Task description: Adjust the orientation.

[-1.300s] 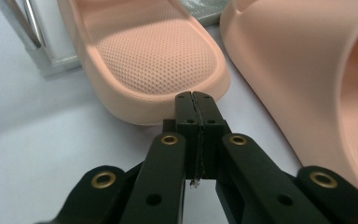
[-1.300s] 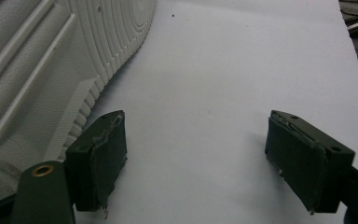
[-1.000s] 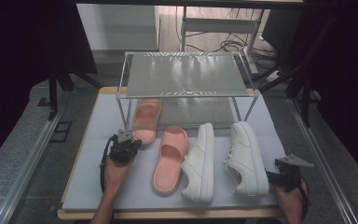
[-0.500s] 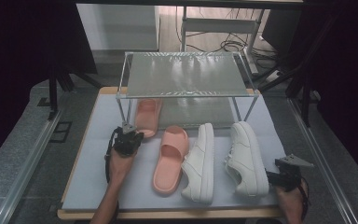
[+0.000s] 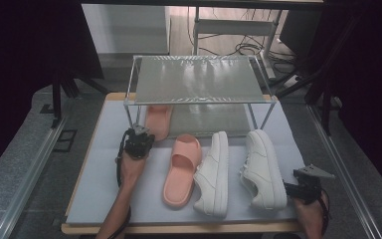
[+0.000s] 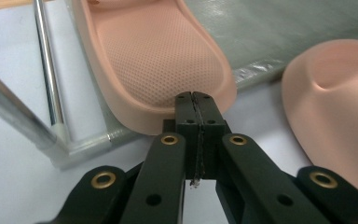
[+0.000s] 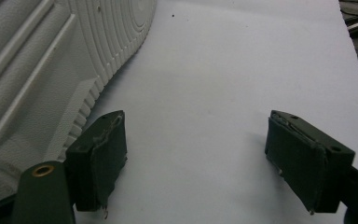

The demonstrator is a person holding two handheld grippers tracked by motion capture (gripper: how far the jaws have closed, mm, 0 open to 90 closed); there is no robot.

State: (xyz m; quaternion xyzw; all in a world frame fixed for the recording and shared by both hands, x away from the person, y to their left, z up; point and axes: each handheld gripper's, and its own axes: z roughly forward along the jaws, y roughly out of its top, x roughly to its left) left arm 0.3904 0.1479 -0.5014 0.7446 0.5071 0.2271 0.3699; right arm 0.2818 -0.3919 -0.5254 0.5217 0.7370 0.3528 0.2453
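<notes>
Leftmost, left gripper clenched on nothing, tips at the heel edge of the pink slipper lying under the rack. Then second pink slipper, two white sneakers. Far right, right gripper released, beside a sneaker's sole.

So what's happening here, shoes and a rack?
A person works two handheld grippers at a table with a small metal rack. The left gripper, jaws shut with nothing between them, has its tip at the heel of the pink slide lying partly under the rack. Its mate and two white sneakers lie in front. The right gripper rests open beside the right sneaker, holding nothing.
</notes>
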